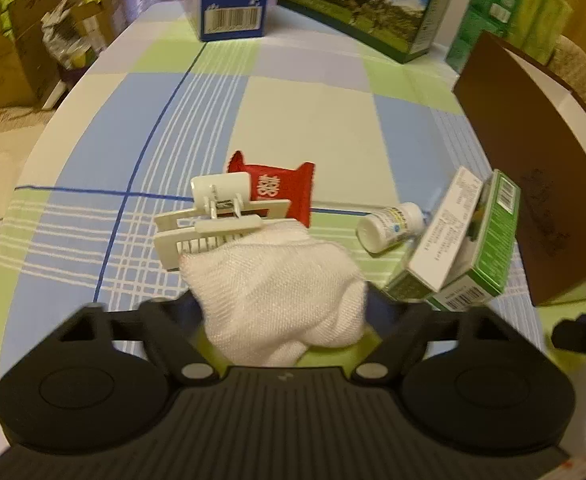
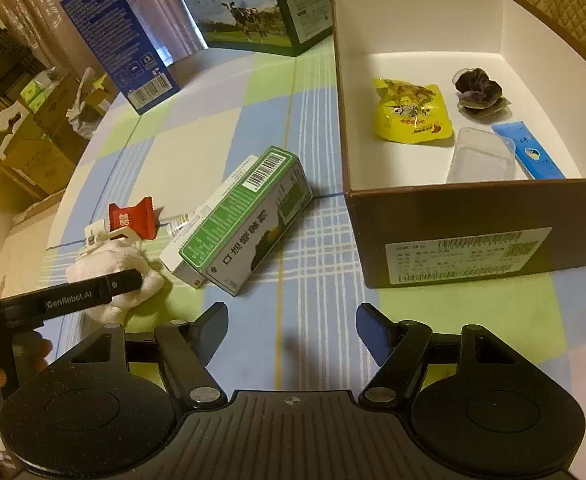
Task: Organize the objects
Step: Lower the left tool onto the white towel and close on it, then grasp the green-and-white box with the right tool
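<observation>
White cloth point(image 1: 277, 296) is clamped between the fingers of the left gripper point(image 1: 281, 312), just in front of a cream hair clip point(image 1: 213, 220) and a red sachet point(image 1: 281, 188) on the checked tablecloth point(image 1: 301, 112). Fingers of the right gripper point(image 2: 291, 332) are held apart, empty, near the brown box point(image 2: 473, 216) and green carton point(image 2: 249, 224).

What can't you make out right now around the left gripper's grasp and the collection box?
- Left gripper fingertips: left wrist view, buried under the white cloth; closure cannot be confirmed.
- Hair clip: its near end is covered by the cloth.
- Small white bottle: label too blurred to read; in the right wrist view it sits behind the green box.
- Brown box: left wrist view shows only an outer wall; contents hidden.
</observation>
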### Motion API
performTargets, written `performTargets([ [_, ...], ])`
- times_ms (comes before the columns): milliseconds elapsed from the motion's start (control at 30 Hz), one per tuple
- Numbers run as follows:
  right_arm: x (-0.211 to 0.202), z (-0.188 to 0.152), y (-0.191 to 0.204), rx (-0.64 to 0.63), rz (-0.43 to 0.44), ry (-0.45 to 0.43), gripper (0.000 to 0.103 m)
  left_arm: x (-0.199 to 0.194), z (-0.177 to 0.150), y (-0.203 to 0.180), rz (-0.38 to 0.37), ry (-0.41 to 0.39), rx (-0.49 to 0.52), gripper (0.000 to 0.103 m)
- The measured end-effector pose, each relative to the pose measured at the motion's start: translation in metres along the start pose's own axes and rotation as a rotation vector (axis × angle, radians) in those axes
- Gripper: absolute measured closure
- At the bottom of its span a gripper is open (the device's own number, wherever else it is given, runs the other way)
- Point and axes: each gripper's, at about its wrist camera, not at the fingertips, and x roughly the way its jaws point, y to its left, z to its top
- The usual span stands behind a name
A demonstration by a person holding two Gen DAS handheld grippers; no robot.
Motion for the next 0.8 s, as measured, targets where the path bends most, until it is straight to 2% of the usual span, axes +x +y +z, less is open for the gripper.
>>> performTargets([
  [67, 0.0, 0.0, 0.002, -0.006, 0.002, 0.0, 0.035, -0.005, -0.001, 0.0, -0.009, -0.01, 0.012, 0.044],
  [133, 0.001, 0.0, 0.004, -0.013, 0.009, 0.0, 0.035, -0.011, -0.003, 0.0, -0.015, -0.021, 0.03, 0.059],
  [233, 0.002, 0.0, 0.012, -0.032, 0.024, -0.001, 0.035, -0.021, -0.005, 0.001, -0.032, -0.018, 0.038, 0.068],
  [500, 0.011, 0.006, 0.045, -0.116, 0.062, -0.037, 0.035, -0.053, -0.013, 0.012, -0.038, -0.027, 0.042, 0.069],
  [800, 0.039, 0.025, 0.067, -0.107, -0.015, -0.083, 0.035, -0.074, -0.009, 0.036, 0.013, -0.063, 0.0, 0.069],
])
